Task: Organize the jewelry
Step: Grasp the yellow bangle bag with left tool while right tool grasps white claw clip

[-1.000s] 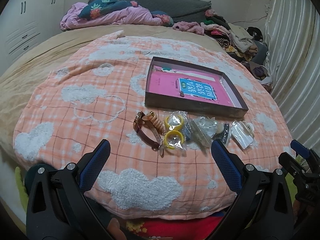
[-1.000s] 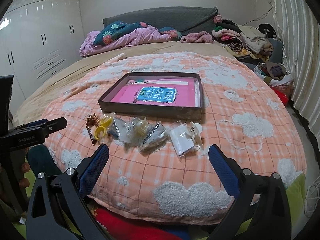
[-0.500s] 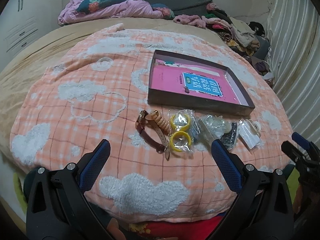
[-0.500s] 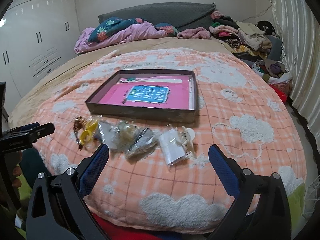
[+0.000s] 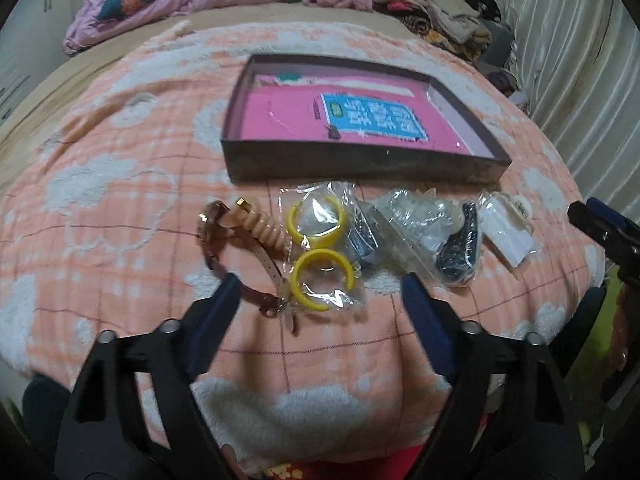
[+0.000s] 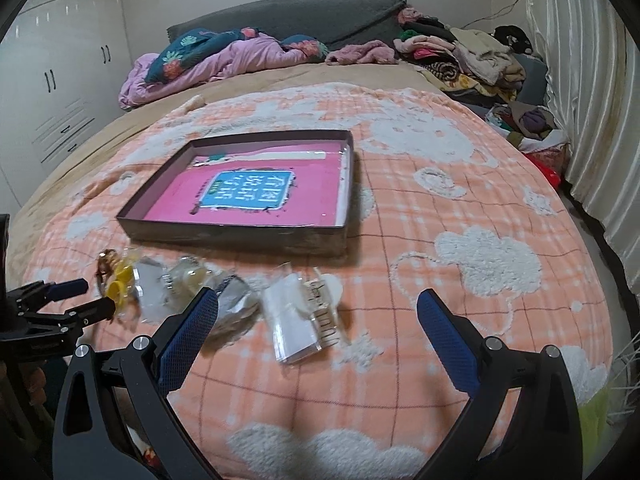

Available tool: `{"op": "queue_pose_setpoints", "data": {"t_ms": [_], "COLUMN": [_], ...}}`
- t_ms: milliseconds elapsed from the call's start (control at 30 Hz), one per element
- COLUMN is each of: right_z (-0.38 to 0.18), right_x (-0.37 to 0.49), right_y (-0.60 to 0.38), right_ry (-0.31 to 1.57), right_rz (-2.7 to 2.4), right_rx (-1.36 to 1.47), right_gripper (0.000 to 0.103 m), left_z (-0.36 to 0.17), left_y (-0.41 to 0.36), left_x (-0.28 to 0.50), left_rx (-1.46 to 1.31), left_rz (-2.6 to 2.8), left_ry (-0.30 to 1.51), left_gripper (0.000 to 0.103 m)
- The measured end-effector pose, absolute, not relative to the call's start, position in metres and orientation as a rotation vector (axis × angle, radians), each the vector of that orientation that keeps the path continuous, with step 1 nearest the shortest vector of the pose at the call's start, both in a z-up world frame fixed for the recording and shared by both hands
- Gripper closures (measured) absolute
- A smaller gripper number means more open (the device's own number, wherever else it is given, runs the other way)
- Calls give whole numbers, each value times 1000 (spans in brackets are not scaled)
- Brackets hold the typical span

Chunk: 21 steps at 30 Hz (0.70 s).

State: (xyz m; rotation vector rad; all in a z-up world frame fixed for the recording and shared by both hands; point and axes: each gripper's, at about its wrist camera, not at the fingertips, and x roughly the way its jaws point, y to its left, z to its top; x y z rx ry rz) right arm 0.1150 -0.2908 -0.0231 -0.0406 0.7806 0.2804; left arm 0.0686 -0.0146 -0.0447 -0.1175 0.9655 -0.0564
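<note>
A row of jewelry lies on the orange blanket in front of a dark shallow box (image 5: 360, 170) with a pink floor. From the left come a brown-strap watch (image 5: 214, 220), a peach spiral band (image 5: 269, 233), a clear bag with two yellow rings (image 5: 322, 276), more clear bags (image 5: 416, 220) and a white clip in a bag (image 5: 508, 234). My left gripper (image 5: 320, 284) hovers over the yellow-ring bag with its jaws closing, and the pads are not touching it. My right gripper (image 6: 318, 300) stands open over the white clip bag (image 6: 300, 320), short of the box (image 6: 240, 236).
The blanket (image 6: 460, 320) covers a large bed. A heap of purple bedding (image 6: 224, 60) lies at the headboard and piles of clothes (image 6: 472, 56) at the far right. Curtains (image 6: 592, 120) hang on the right and white wardrobes (image 6: 52, 80) stand on the left.
Both grippers have come down and closer to the row of jewelry. The left gripper's fingers have narrowed around the spot over the yellow-ring bag. The right one is still wide open.
</note>
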Motion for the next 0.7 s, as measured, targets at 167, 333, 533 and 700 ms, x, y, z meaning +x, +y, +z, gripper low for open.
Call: {"op": "queue_pose_setpoints", "data": {"t_ms": [167, 333, 533, 700], "right_z": [-37, -56, -73, -83], "right_x": [133, 153, 170, 175], "right_y": [-294, -294, -289, -296], "right_ry": [820, 885, 942, 968], "right_rz": [275, 288, 339, 398], "right_rx": [-45, -53, -40, 45], "right_gripper": [4, 4, 26, 63], "left_z": [-55, -61, -67, -60], "left_y": [-15, -16, -14, -9], "left_x": [79, 88, 94, 93], "left_rx": [-114, -102, -84, -107], "left_rz": [-69, -74, -72, -103], "left_ry": [990, 998, 988, 973], "left_gripper": [39, 49, 64, 68]}}
